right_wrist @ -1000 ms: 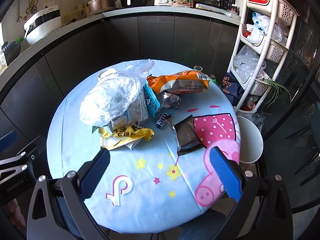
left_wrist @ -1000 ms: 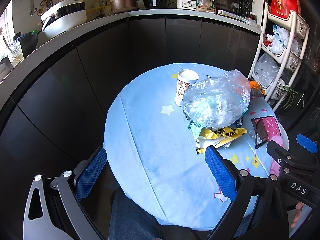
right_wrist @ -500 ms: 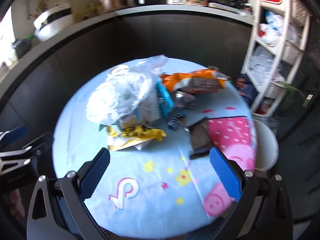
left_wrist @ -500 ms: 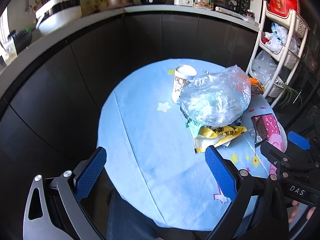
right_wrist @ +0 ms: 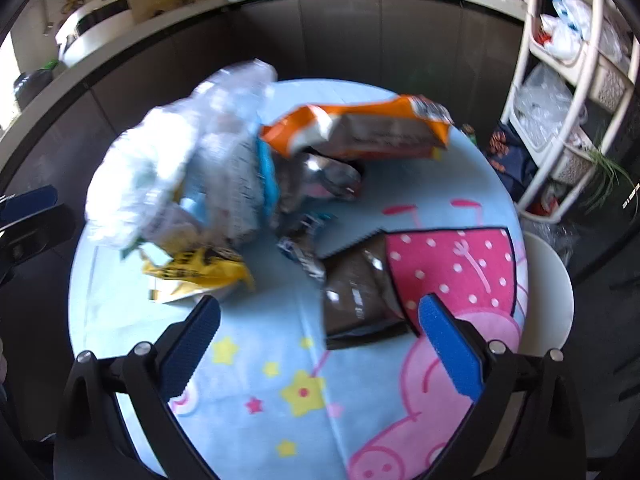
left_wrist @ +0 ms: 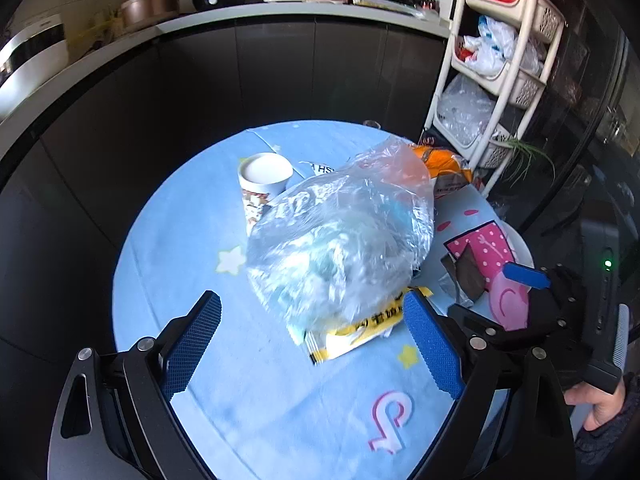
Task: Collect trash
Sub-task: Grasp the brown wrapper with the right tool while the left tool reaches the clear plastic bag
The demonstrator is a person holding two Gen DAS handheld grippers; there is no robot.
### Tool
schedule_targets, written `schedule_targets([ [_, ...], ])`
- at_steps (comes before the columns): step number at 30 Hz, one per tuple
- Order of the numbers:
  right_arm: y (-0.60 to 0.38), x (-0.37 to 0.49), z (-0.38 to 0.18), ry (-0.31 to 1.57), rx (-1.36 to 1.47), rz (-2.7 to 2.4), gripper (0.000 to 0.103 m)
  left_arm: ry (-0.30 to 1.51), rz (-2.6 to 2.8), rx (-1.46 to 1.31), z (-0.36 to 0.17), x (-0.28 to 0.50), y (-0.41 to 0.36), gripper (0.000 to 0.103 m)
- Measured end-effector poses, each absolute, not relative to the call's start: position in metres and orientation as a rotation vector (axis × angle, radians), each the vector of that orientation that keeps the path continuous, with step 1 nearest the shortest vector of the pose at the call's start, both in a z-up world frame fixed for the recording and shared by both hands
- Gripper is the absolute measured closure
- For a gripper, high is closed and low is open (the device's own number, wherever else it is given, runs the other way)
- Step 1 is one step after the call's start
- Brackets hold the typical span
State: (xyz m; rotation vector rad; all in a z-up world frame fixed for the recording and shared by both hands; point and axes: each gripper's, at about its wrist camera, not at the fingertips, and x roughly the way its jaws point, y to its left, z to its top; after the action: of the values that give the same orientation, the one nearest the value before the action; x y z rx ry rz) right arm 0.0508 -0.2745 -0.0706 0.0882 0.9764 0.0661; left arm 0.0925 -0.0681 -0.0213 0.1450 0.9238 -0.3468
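A clear plastic bag [left_wrist: 344, 236] of trash lies on the round blue table [left_wrist: 180, 240], over a yellow wrapper [left_wrist: 360, 328]. A paper cup [left_wrist: 262, 182] stands behind it. An orange snack bag [right_wrist: 360, 128], a silver wrapper [right_wrist: 328, 178], a small blue wrapper [right_wrist: 304, 256] and a brown wrapper [right_wrist: 356, 296] lie to the right. My left gripper [left_wrist: 312, 344] is open just before the bag and yellow wrapper. My right gripper [right_wrist: 320, 344] is open just before the brown wrapper. Both are empty.
A white bin [right_wrist: 548, 292] stands beside the table's right edge. A white basket rack [left_wrist: 500, 80] stands at the back right. Dark curved cabinets with a counter [left_wrist: 240, 20] of appliances ring the table behind.
Both grippers have moved forward over the table towards the trash pile. The left one has swung right to face the plastic bag. Both stay open.
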Motion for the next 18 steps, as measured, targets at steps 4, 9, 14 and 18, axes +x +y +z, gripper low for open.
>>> schedule_targets([
  [4, -0.283, 0.057, -0.081, 0.990, 0.079, 0.069, 0.013, 0.973, -0.340, 0.121, -0.034, 0.115, -0.075, 0.019],
  [9, -0.296, 0.065, -0.097, 1.003, 0.093, 0.075, 0.017, 1.004, -0.304, 0.171, -0.048, 0.126, -0.080, 0.013],
  [14, -0.312, 0.067, -0.101, 1.011, 0.178, 0.105, 0.074, 1.030, -0.316, 0.139, -0.048, 0.128, -0.072, 0.029],
  [18, -0.311, 0.058, -0.089, 0.975, 0.182, 0.155, 0.075, 1.043, -0.323, 0.117, -0.041, 0.123, -0.064, 0.036],
])
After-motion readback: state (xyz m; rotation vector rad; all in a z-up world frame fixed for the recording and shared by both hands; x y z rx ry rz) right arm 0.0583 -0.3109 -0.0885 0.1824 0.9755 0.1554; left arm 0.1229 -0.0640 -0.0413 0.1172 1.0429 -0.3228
